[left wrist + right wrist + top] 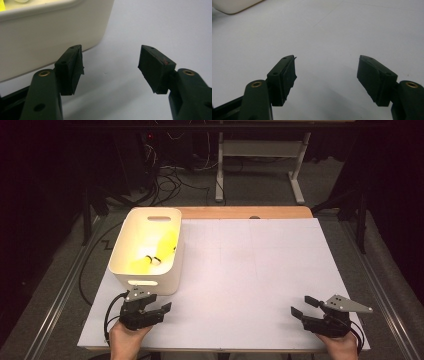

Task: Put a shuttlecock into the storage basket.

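Two grippers at the near edge of the table, one in each hand, both resting low over the white sheet (250, 270). Left gripper (157, 306) at the near left corner, aimed right and a little forward; jaws spread wide, nothing between them, bare white surface in the gap as seen in the left gripper view (111, 67). Right gripper (306, 306) at the near right corner, aimed left toward the middle of the table; jaws likewise wide apart and empty, only bare sheet between the pads in the right gripper view (327, 75). The two grippers are well apart from each other.

Just beyond the left gripper, near its tips, stands a cream plastic bin (131, 276) with cut-out handles, upright, on the left side of the sheet. In the left gripper view its near wall (50, 37) fills the upper left, just beside the left jaw; whether they touch, cannot tell. Inside the bin lie yellow objects (165, 245) with dark bands, too blurred to identify.

Farther on: a strip of bare wooden tabletop (240, 212), then white table legs (260, 165) and loose cables (170, 182) on a dark floor.
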`<state>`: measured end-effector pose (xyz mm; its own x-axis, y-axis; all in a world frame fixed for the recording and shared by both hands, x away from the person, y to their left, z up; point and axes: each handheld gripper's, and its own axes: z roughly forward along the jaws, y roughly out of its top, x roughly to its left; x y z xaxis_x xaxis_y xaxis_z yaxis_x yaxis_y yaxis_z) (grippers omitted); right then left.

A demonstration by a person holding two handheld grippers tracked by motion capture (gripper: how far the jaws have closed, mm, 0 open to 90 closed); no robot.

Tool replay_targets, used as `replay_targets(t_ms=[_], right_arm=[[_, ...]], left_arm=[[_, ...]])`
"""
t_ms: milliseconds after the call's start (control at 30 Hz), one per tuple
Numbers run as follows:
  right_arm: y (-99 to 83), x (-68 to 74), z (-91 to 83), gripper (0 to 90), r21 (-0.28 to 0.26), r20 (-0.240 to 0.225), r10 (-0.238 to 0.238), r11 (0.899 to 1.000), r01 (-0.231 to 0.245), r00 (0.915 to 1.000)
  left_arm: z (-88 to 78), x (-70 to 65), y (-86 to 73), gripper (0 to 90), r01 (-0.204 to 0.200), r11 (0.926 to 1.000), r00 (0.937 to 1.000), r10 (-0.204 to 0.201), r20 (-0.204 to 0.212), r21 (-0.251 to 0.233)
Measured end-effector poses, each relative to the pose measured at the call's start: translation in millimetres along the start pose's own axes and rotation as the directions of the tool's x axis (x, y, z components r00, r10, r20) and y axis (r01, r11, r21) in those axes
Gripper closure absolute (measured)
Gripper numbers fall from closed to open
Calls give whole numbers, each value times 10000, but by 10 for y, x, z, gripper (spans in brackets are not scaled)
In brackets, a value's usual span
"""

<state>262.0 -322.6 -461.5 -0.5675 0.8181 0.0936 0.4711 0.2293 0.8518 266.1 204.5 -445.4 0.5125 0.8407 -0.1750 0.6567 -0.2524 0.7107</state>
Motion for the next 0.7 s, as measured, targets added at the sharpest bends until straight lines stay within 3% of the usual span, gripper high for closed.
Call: replay_targets(t_ms=[300,700], right_arm=[[0,2,-2,317,-4,6,4,10000,-4,10000],[0,3,-4,317,-2,6,15,10000,-15,10000]], left_arm=[[0,43,-41,354,26,9998,9997,-31,-225,-202],[-18,158,-121,344,682,9949,9972,-702,-245,-740]])
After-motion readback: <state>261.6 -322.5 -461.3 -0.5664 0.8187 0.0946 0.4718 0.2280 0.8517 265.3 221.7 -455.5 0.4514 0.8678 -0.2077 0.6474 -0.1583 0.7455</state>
